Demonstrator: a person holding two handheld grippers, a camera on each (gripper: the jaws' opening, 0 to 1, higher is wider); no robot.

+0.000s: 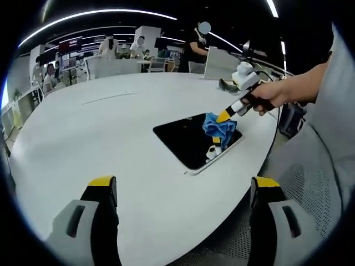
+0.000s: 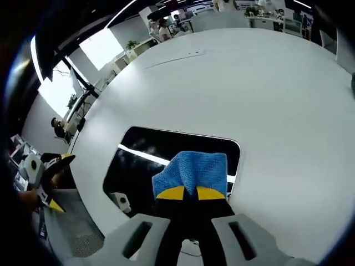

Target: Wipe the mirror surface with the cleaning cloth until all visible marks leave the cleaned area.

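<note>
While the mirror (image 2: 166, 158) is lying flat on the white desk (image 2: 266, 88), the blue cleaning cloth (image 2: 194, 172) is being pinched by the closed right hand-held gripper (image 2: 191, 193) and pressed on the glass, probably for wiping, and the left hand-held gripper (image 1: 183, 191) is being held open, empty, apart.

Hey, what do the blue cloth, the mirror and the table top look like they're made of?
The blue cloth looks like soft woven microfibre: a fine knitted texture, bunched in folds. The mirror seems to be glossy glass with a pale rim, reflecting ceiling light strips. The table looks like a smooth matte white laminate or painted board, though that is uncertain. The right gripper is shut on the cloth.
</note>
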